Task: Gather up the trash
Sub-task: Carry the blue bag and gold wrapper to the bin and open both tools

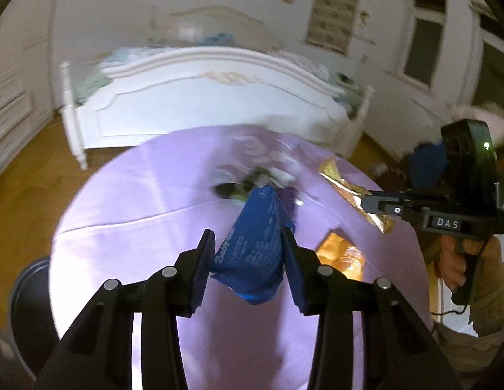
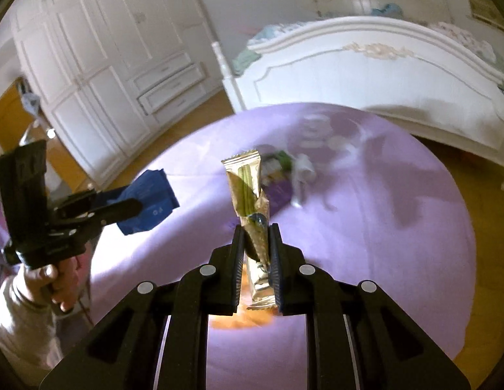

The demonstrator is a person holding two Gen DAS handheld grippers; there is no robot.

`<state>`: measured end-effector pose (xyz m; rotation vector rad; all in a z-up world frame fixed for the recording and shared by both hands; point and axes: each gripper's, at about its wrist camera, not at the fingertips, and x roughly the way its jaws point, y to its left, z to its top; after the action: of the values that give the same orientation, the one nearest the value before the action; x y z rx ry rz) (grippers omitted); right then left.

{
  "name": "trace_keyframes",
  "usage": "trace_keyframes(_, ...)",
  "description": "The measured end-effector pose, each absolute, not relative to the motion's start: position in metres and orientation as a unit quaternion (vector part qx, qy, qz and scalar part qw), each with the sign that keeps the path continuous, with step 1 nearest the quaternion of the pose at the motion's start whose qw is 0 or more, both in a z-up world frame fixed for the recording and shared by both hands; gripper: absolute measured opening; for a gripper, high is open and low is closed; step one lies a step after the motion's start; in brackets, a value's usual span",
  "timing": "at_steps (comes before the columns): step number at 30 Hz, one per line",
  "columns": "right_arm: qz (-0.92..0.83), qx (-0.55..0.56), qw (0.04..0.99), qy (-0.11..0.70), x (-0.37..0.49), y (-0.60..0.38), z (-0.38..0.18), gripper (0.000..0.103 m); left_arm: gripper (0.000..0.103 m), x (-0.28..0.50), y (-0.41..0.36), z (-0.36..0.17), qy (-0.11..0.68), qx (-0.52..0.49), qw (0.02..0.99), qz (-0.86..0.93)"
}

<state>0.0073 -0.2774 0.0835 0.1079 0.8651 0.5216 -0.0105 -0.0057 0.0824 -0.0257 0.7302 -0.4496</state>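
My left gripper (image 1: 248,237) is shut on a blue wrapper (image 1: 255,253) and holds it above the purple-covered round table (image 1: 138,227). It also shows in the right wrist view (image 2: 135,206) with the blue wrapper (image 2: 148,201). My right gripper (image 2: 256,230) is shut on a gold snack wrapper (image 2: 248,195), held upright above the table; it also shows in the left wrist view (image 1: 365,200) with the gold wrapper (image 1: 343,185). More trash (image 1: 258,178) lies blurred at the table's middle, also in the right wrist view (image 2: 284,175). An orange wrapper (image 1: 341,253) lies on the table under the grippers.
A white bed (image 1: 213,97) stands just beyond the table. White wardrobes (image 2: 105,65) line the left wall. A dark round bin (image 1: 27,292) stands at the table's left side. The floor (image 1: 24,195) is wood.
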Motion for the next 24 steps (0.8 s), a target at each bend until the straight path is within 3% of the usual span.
trace_keyframes(11,0.356,0.024,0.836,0.417,0.022,-0.146,0.107,0.017,0.042,-0.045,0.121,0.078,0.333,-0.098,0.933,-0.093)
trace_keyframes(24,0.440,-0.020,0.778,0.448,0.037,0.012,0.086,0.017,0.042,-0.070,0.226,0.059,0.326,-0.142,0.934,0.017)
